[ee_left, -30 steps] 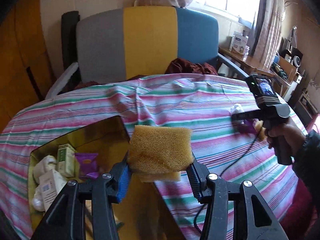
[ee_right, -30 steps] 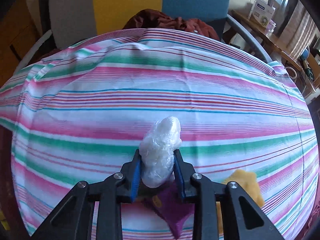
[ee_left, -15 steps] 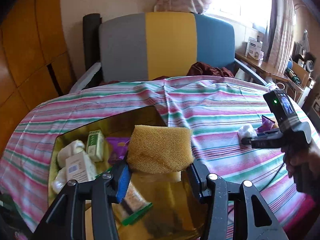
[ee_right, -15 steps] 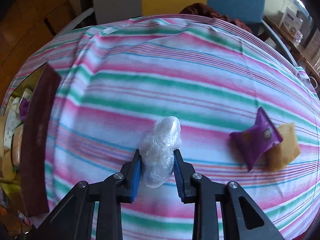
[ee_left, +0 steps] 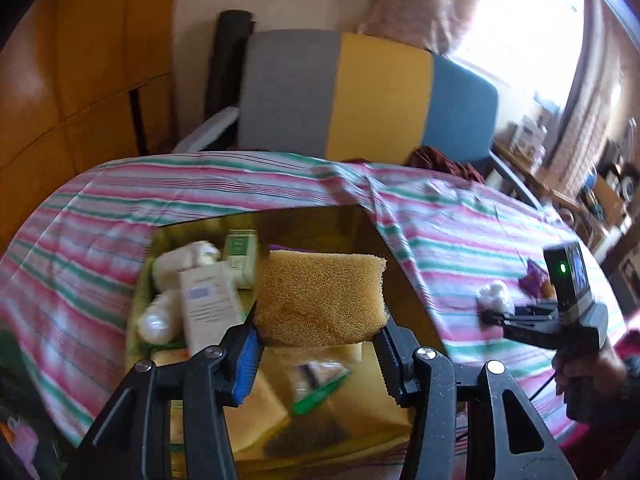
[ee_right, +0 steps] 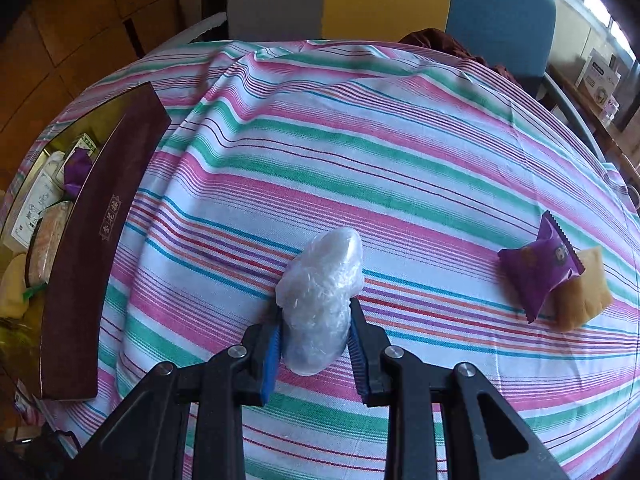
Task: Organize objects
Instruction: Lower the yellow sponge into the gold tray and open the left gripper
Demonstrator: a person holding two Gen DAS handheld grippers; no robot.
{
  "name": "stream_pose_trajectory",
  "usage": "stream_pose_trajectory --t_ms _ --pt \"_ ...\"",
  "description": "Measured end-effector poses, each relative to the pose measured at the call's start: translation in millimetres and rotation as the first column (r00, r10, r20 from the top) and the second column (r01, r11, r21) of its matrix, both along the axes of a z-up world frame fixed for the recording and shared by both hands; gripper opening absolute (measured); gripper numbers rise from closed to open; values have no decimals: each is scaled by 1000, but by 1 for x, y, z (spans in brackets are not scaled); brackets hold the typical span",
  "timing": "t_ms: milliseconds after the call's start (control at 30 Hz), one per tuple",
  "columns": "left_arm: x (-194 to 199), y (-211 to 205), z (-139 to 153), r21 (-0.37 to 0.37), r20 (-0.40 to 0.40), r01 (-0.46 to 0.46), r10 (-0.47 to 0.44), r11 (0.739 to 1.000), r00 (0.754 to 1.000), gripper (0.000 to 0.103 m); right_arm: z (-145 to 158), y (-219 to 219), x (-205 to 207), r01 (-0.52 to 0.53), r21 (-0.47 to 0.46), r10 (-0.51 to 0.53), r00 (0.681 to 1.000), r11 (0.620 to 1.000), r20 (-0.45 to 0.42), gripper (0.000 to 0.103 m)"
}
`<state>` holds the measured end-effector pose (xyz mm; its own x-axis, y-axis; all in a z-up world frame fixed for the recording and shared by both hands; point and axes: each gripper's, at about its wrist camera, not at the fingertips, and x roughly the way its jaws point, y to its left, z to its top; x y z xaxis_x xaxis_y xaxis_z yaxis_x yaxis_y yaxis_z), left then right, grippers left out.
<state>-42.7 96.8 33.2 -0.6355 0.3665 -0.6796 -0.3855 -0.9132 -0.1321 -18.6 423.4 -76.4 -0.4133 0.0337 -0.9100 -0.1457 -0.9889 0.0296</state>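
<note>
Round table under a striped cloth (ee_right: 400,152) of pink, green, white and blue bands, creased toward 11 o'clock. At 9 o'clock in the right wrist view, an open box (ee_right: 80,248) with dark maroon outer wall and gold lining, resting directly on the cloth and holding small packets. At 3 o'clock, a purple snack packet (ee_right: 538,270) lying partly over a yellow sponge piece (ee_right: 584,292), both on the cloth, well apart from the box. Same box (ee_left: 360,232) central in the left wrist view.
</note>
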Motion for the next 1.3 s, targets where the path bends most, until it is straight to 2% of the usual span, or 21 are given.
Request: stream_pose_trajectory --t_ms 100,233,300,467,833,1000,1100,1300 --pt "-7 -29 5 39 7 -68 67 997 998 51 1 3 2 0 -4 0 1000 1000 -3 29" --pt "-25 -61 6 109 67 -142 135 984 988 51 2 1 -2 -11 -1 10 1000 1000 -2 29" --pt "-36 -68 4 154 114 -154 137 976 984 51 3 2 -2 -11 0 11 1000 1000 -2 29" --pt "-56 -45 -1 164 154 -102 77 981 985 51 4 3 -3 -23 -2 23 1000 1000 1 29" --pt "-108 63 -25 83 215 43 -60 996 975 51 5 3 -4 -27 0 27 1000 1000 1 29" --pt "-133 101 -46 -17 231 55 -50 998 972 52 6 2 -2 -26 -1 26 1000 1000 1 29" --pt "-143 107 -58 -52 234 46 -33 998 972 52 6 2 -3 -24 -3 24 1000 1000 2 29" --pt "-151 102 -62 -37 229 23 -14 999 973 63 5 2 -3 -24 -3 24 1000 1000 2 29"
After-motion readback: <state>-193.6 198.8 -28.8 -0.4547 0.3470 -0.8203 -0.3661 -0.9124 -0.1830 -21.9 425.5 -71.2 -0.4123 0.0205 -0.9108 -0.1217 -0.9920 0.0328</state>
